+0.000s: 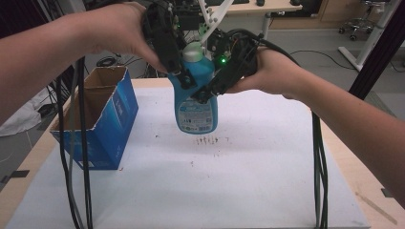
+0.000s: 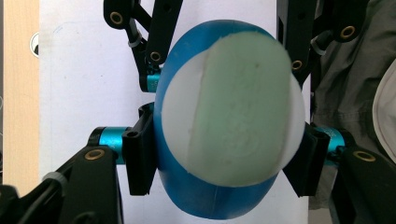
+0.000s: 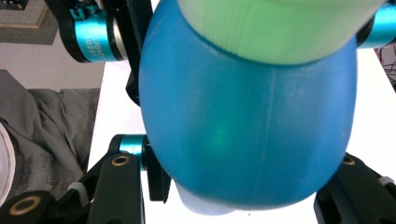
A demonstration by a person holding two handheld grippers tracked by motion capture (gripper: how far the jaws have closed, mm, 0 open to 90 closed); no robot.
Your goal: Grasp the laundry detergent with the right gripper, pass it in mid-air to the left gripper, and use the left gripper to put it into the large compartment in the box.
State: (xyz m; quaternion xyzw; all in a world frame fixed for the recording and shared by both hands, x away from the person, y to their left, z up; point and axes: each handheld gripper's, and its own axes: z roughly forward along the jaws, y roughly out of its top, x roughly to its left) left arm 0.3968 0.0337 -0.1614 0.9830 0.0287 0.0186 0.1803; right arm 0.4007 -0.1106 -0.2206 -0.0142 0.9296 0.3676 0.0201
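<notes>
A blue bottle [image 1: 197, 107] with a pale green cap [image 1: 193, 51] and a label on its front hangs upright above the white mat [image 1: 248, 181]. Both grippers grip it from above. My left gripper [image 1: 185, 80] is shut on its upper body from the left, and my right gripper [image 1: 204, 94] is shut on it from the right. The left gripper view looks straight down on the cap [image 2: 236, 107], with my left gripper [image 2: 224, 158] clamping the bottle's two sides. In the right gripper view, the blue bottle [image 3: 247, 112] sits between the jaws of my right gripper [image 3: 247, 182].
An open blue cardboard box [image 1: 102, 119] stands at the mat's left edge, close to the bottle. Black cables [image 1: 79, 157] hang down from both grippers to the table. Small dark marks [image 1: 209, 140] dot the mat under the bottle. The wooden table edge [image 1: 377, 200] shows at right.
</notes>
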